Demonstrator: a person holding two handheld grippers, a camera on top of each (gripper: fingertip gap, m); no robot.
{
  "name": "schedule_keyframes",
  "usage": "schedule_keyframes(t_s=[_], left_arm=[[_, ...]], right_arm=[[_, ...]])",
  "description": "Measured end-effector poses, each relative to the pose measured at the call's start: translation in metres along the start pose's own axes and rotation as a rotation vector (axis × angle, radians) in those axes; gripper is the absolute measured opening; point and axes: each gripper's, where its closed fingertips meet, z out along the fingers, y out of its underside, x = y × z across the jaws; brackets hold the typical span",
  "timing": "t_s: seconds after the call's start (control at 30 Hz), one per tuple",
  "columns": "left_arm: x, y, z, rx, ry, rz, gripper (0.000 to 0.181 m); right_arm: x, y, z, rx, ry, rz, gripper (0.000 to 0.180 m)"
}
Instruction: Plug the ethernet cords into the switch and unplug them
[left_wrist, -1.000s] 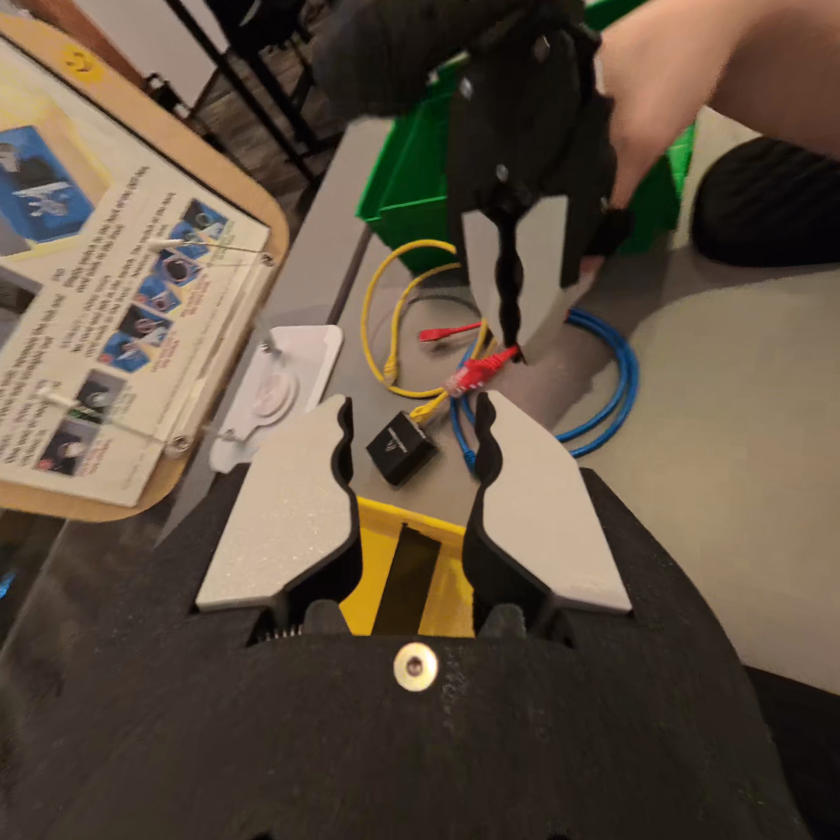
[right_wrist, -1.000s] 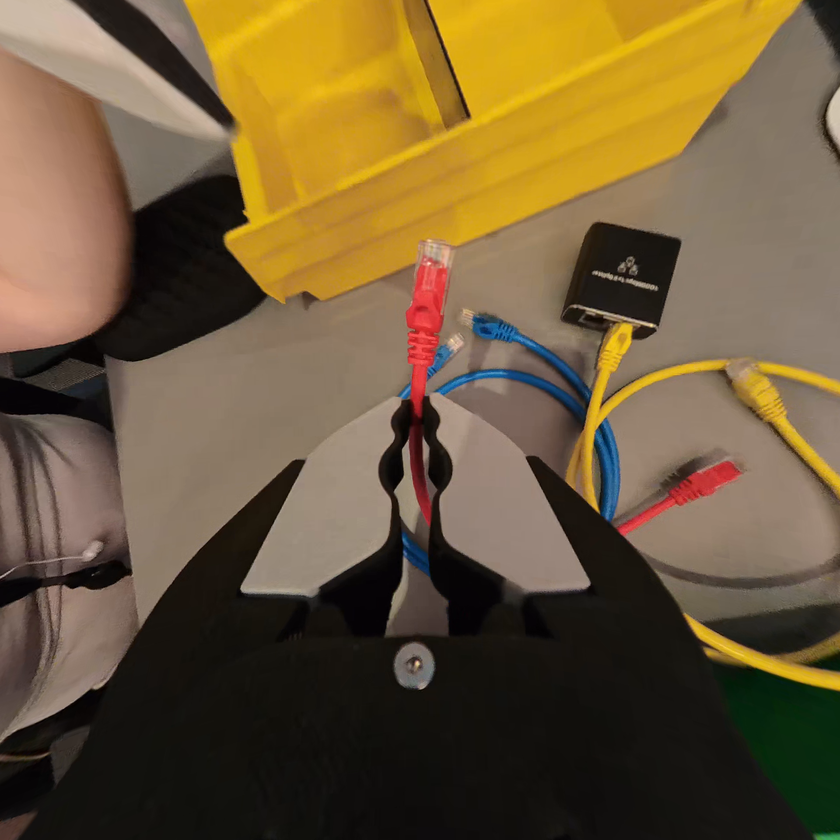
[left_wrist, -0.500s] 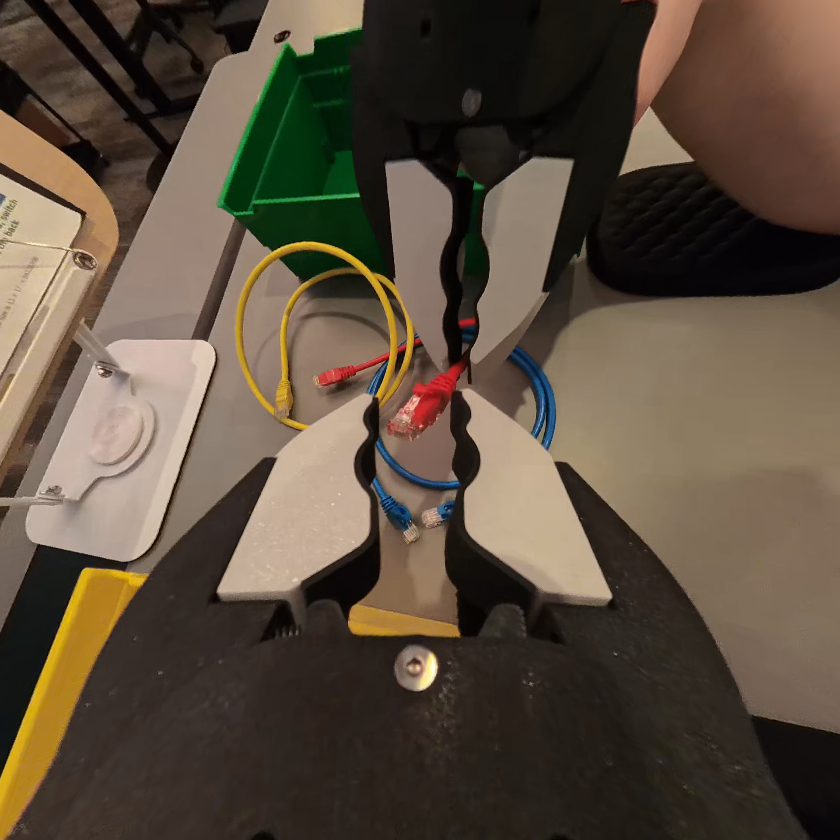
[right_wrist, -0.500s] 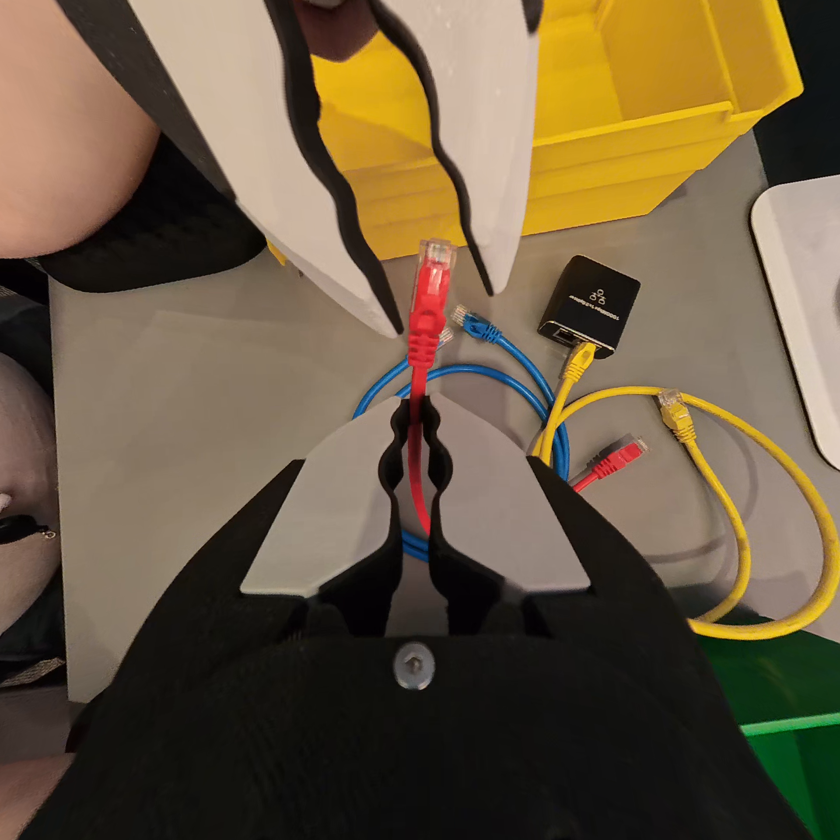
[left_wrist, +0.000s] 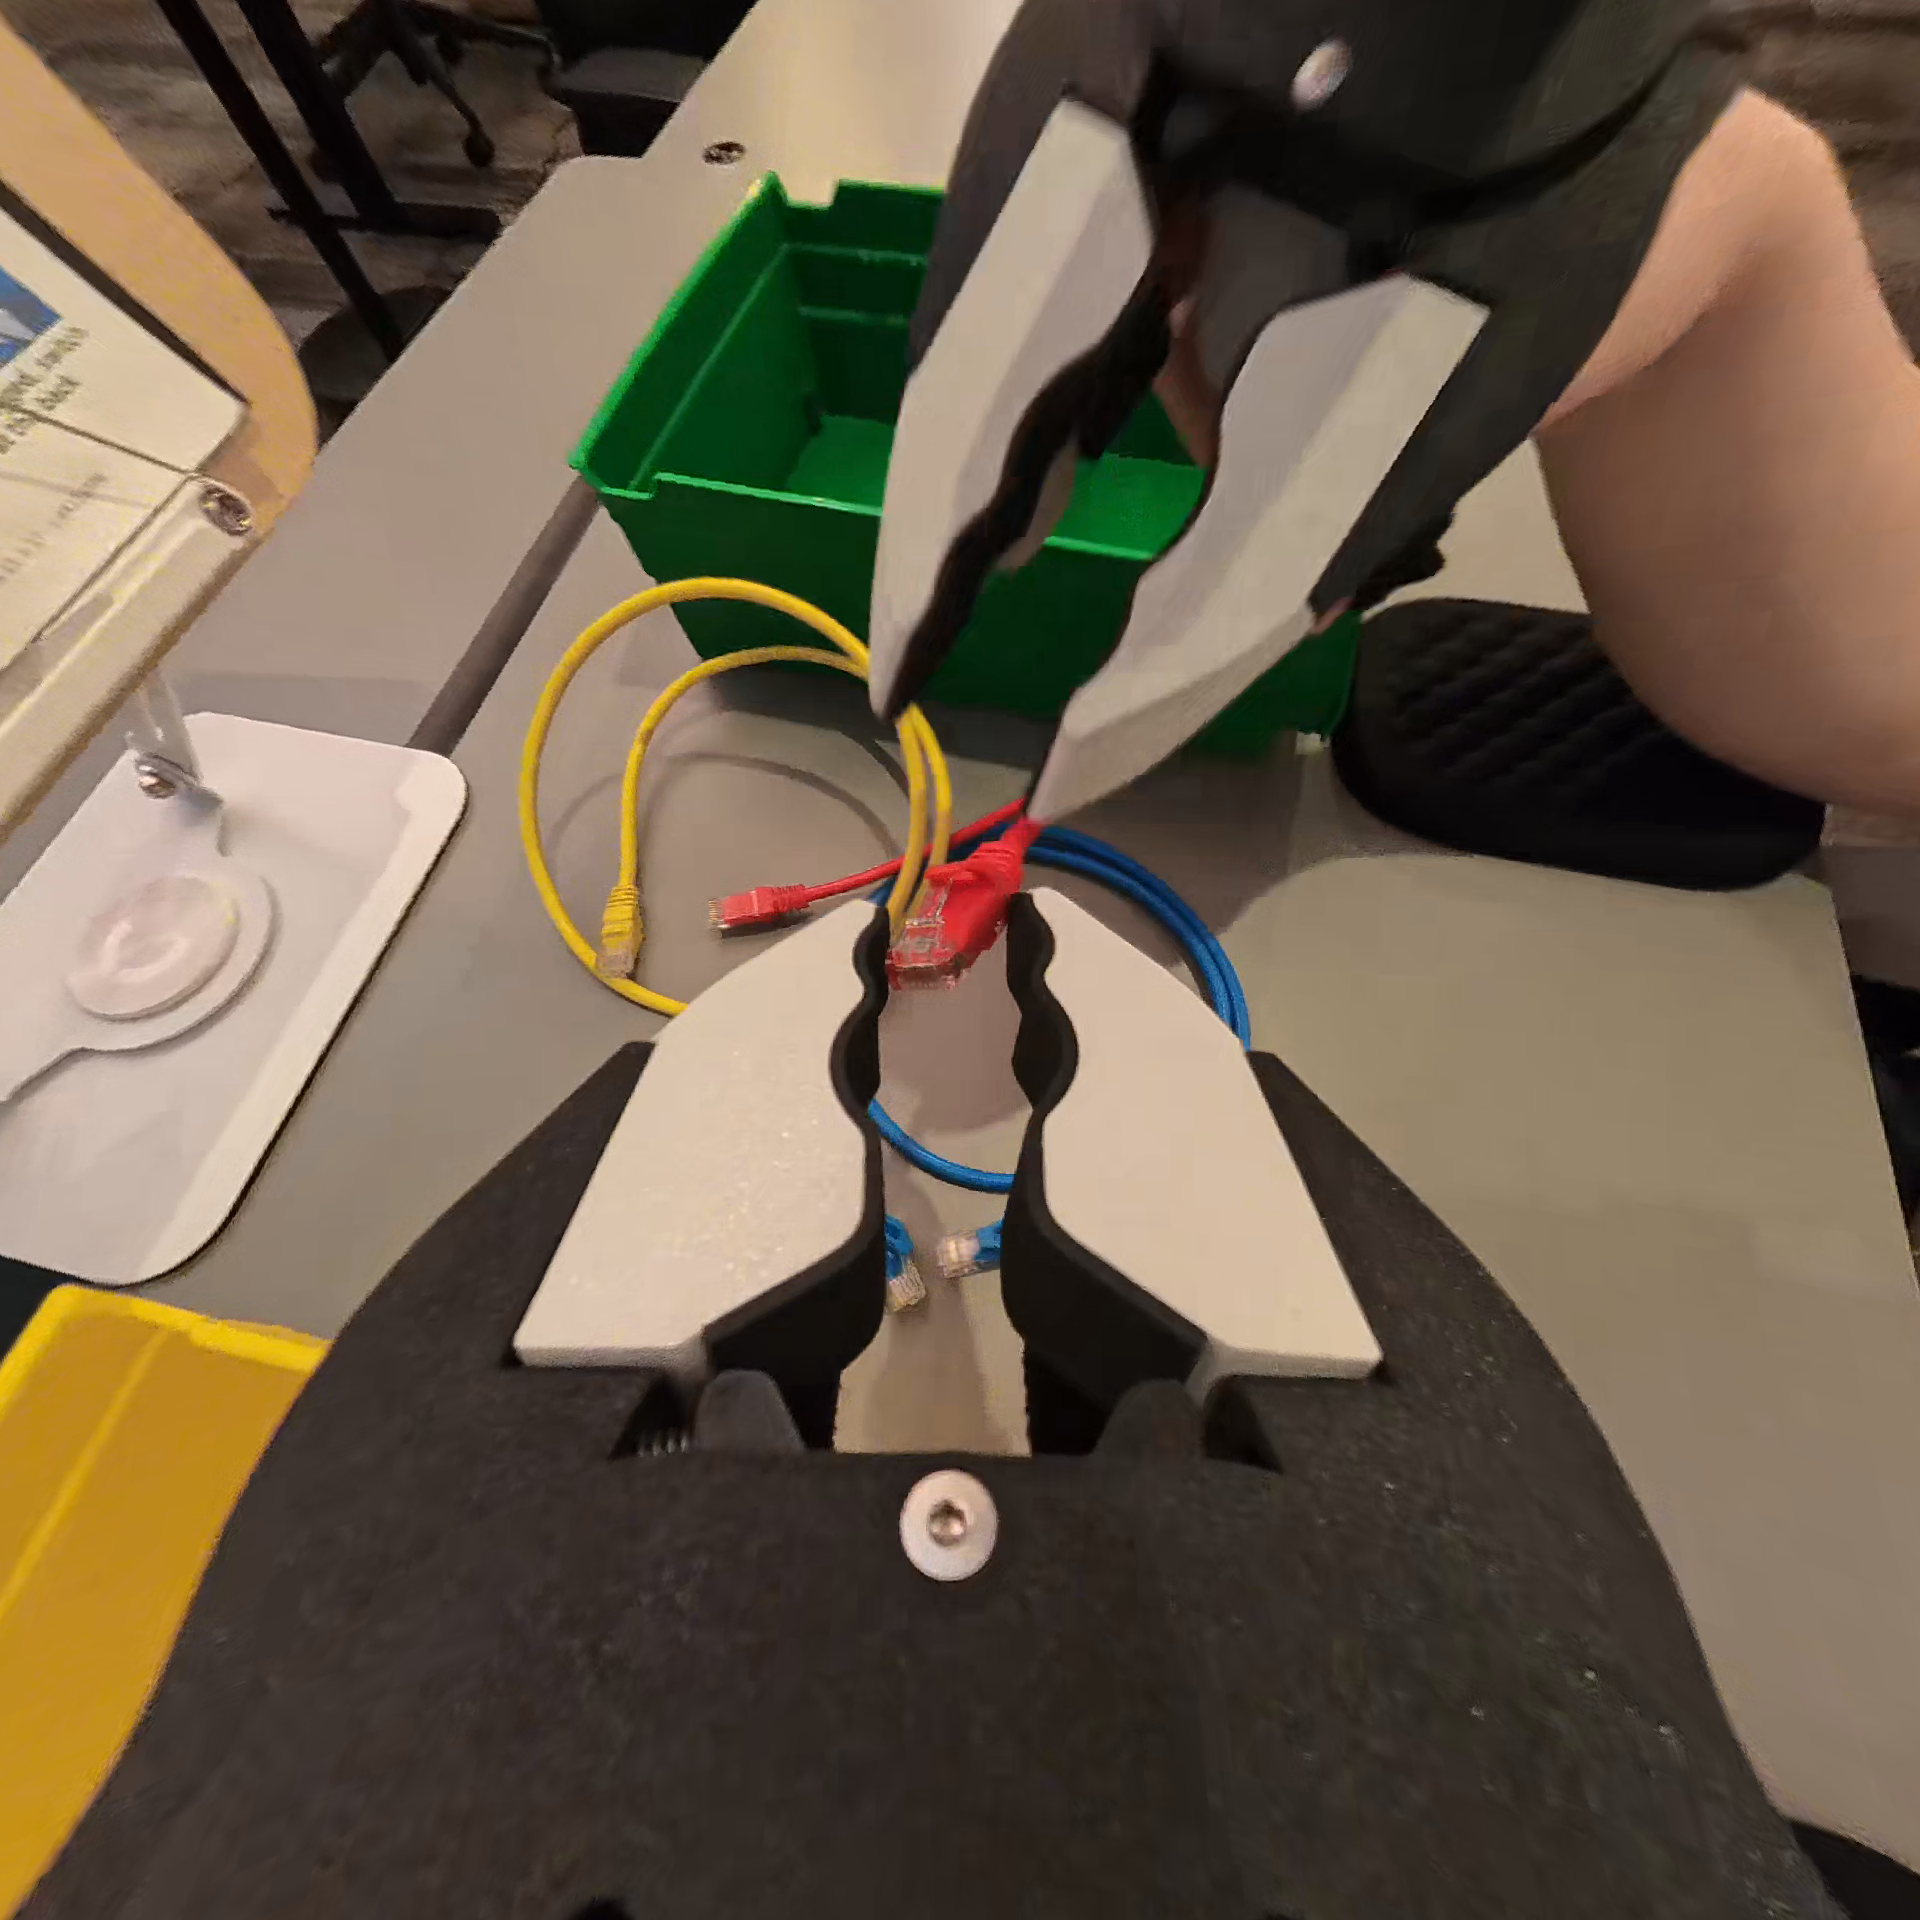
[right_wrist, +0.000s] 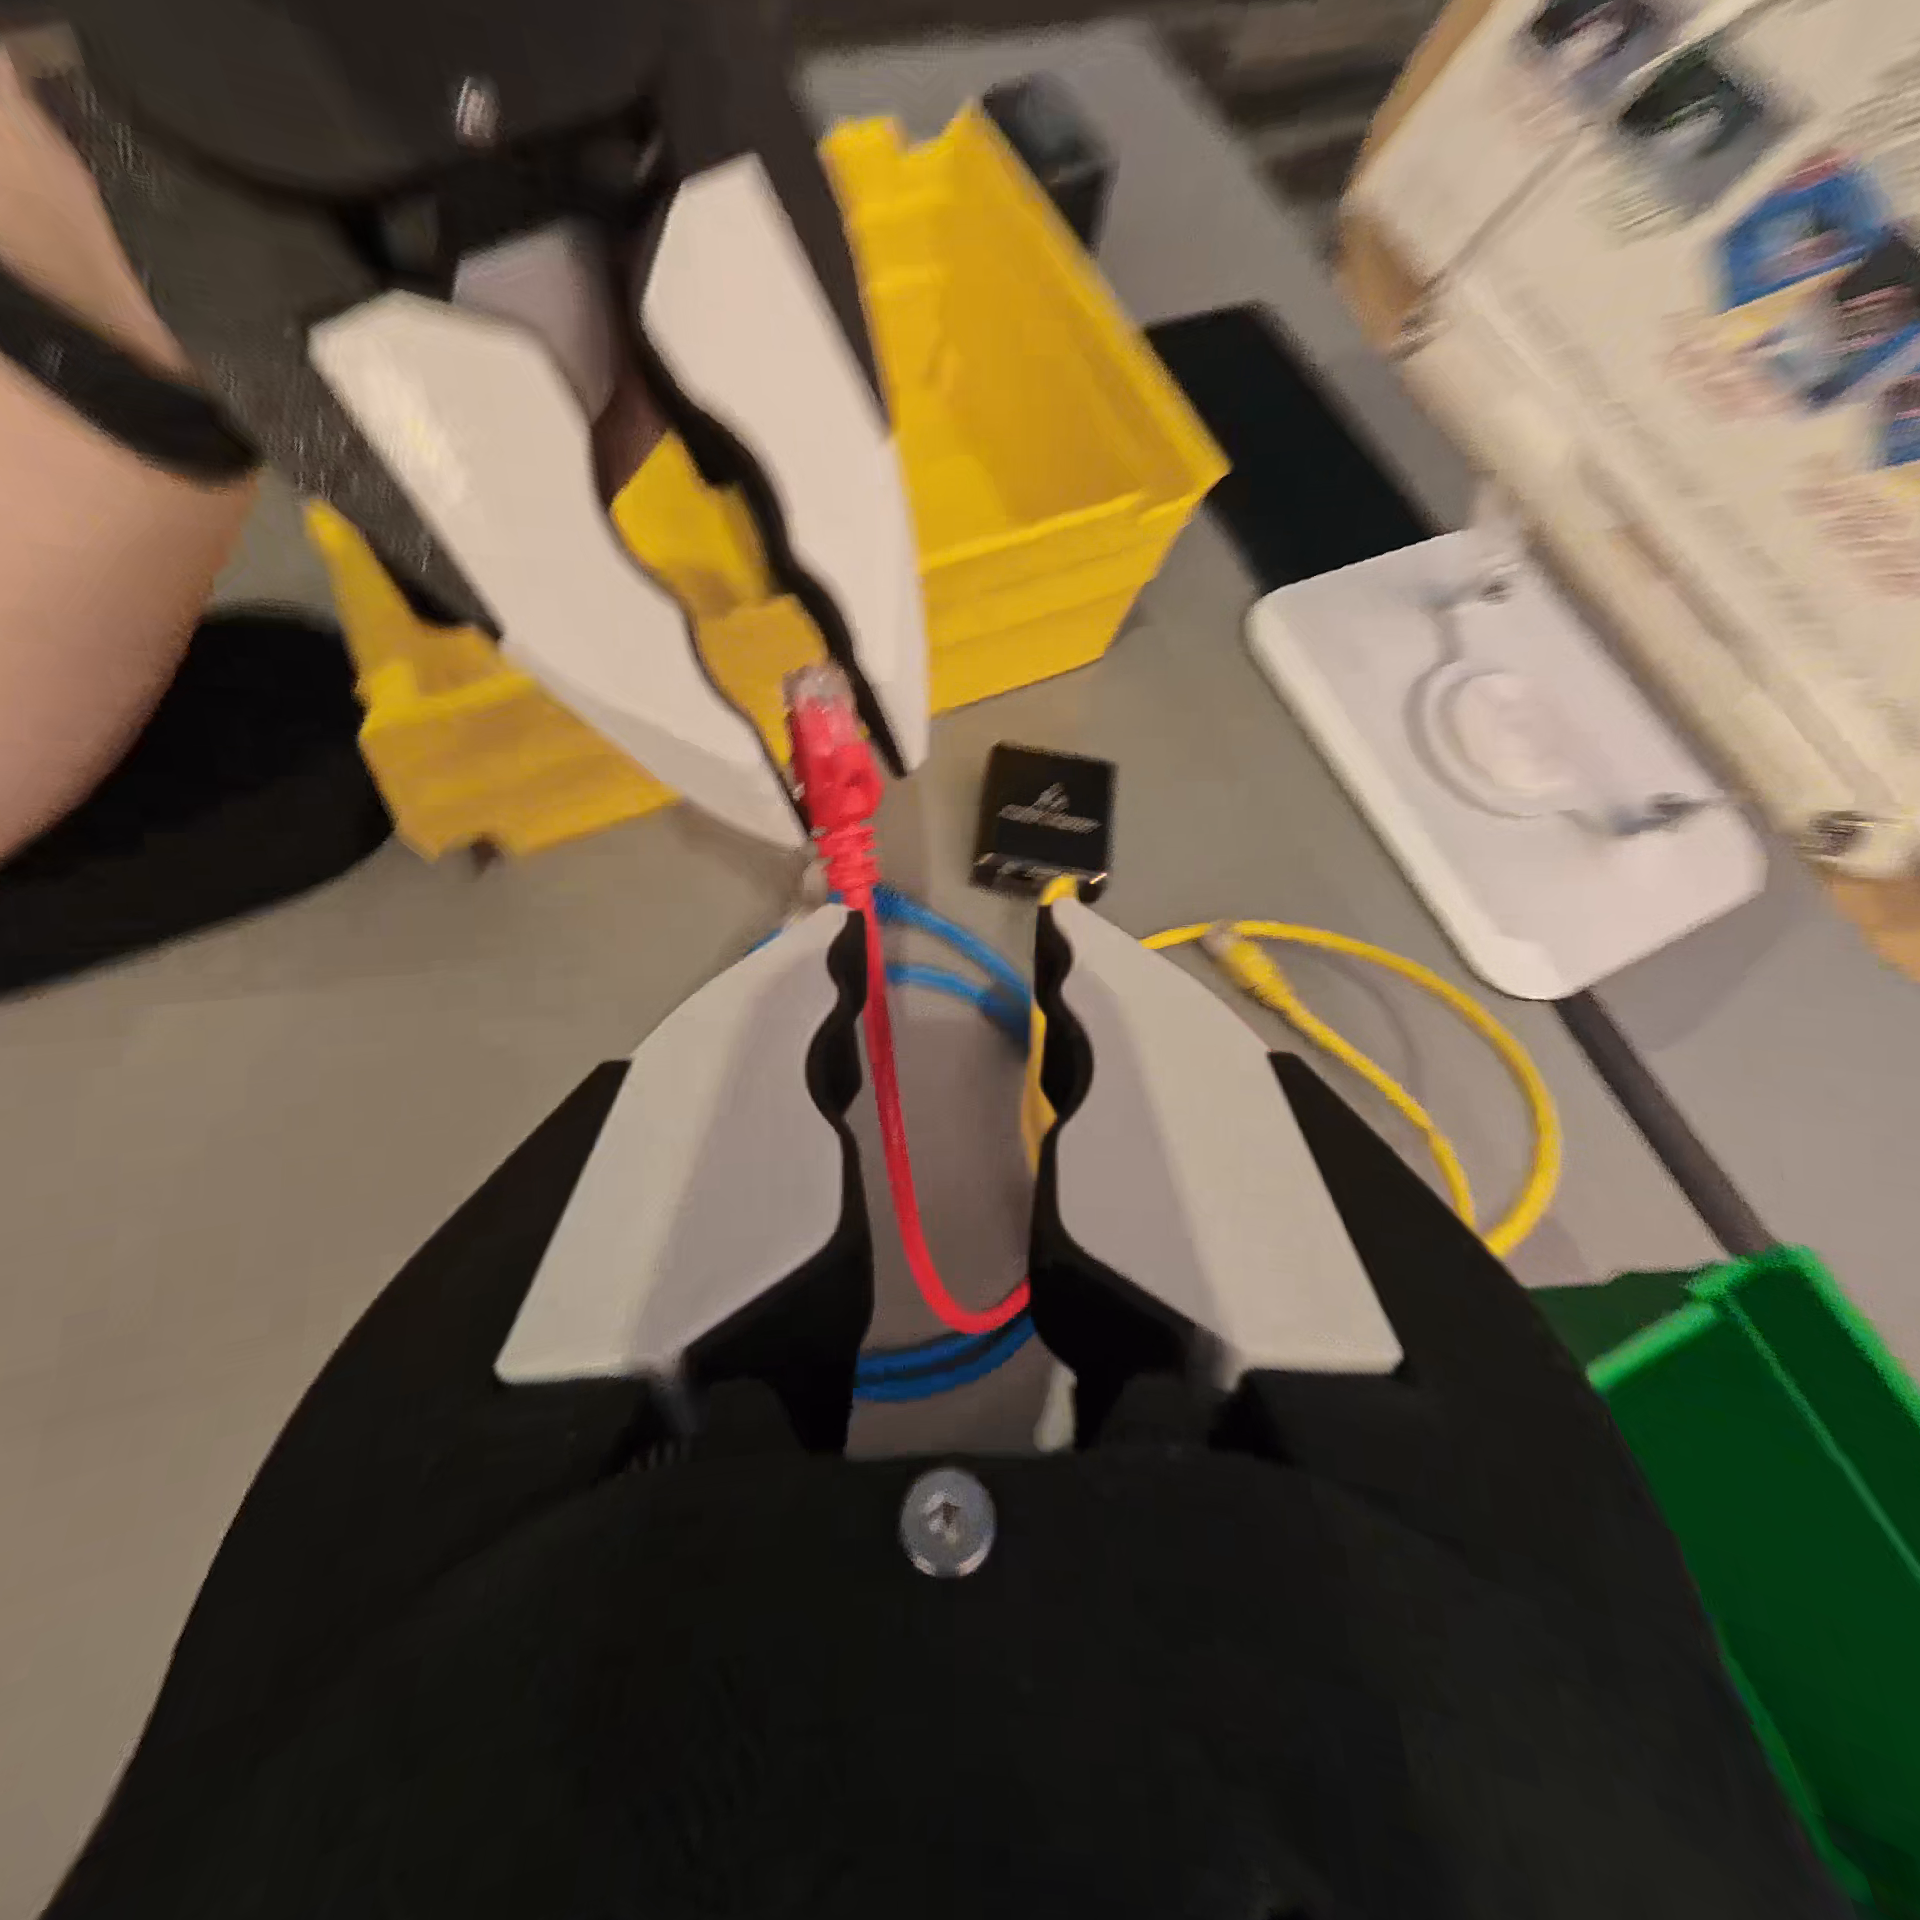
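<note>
**Handover of the red plug, one cord in so far**

The left gripper's (left_wrist: 948, 914) jaws appear to pinch the red plug (left_wrist: 935, 940), held above the desk (left_wrist: 1507, 1143). The right gripper's (right_wrist: 940, 920) jaws are spread, with the red cord (right_wrist: 894, 1122) slack between them. At one o'clock from them sits the switch (right_wrist: 1044, 805), and the yellow cord (right_wrist: 1455, 1081) seems plugged into it. The blue cord (left_wrist: 1164, 914) lies loose at both ends. Red, blue and all the unplugging likely remain.

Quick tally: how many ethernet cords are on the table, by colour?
yellow cord: 1
red cord: 1
blue cord: 1
Total: 3
</note>
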Motion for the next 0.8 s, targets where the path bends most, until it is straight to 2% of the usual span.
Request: schedule_keyframes(t_s=[0.07,0.13,0.17,0.2,0.3,0.37,0.43,0.5,0.57,0.7,0.8], left_arm=[[-0.008,-0.002,-0.005,0.021,-0.026,-0.036,0.021],[-0.017,-0.004,-0.012,0.05,-0.064,-0.073,0.02],[-0.021,-0.005,-0.016,0.064,-0.069,-0.096,0.02],[-0.024,-0.005,-0.021,0.08,-0.07,-0.115,0.02],[-0.034,-0.001,-0.043,0.113,-0.098,-0.146,0.02],[-0.035,-0.004,-0.06,0.175,-0.084,-0.154,0.02],[-0.031,-0.009,-0.072,0.233,-0.052,-0.166,0.017],[-0.024,-0.011,-0.076,0.248,-0.019,-0.148,0.014],[-0.022,-0.011,-0.075,0.238,-0.019,-0.128,0.014],[-0.018,-0.011,-0.066,0.214,-0.008,-0.105,0.014],[-0.013,-0.017,-0.064,0.237,0.016,-0.086,0.014]], right_arm=[[0.006,-0.029,-0.013,0.161,0.083,0.064,0.026],[-0.025,-0.063,-0.022,0.375,-0.061,0.081,0.019],[-0.045,-0.072,-0.022,0.441,-0.169,0.104,0.012],[-0.061,-0.076,-0.016,0.465,-0.272,0.157,0.012],[-0.082,-0.064,0.026,0.407,-0.452,0.432,0.024],[-0.079,-0.054,0.051,0.446,-0.427,0.518,0.022],[-0.07,-0.046,0.069,0.478,-0.329,0.511,0.026],[-0.065,-0.05,0.069,0.58,-0.279,0.446,0.032],[-0.058,-0.058,0.058,0.715,-0.266,0.47,0.037],[-0.045,-0.062,0.044,0.857,-0.358,0.621,0.035],[-0.04,-0.061,0.041,0.889,-0.544,0.806,0.033]])
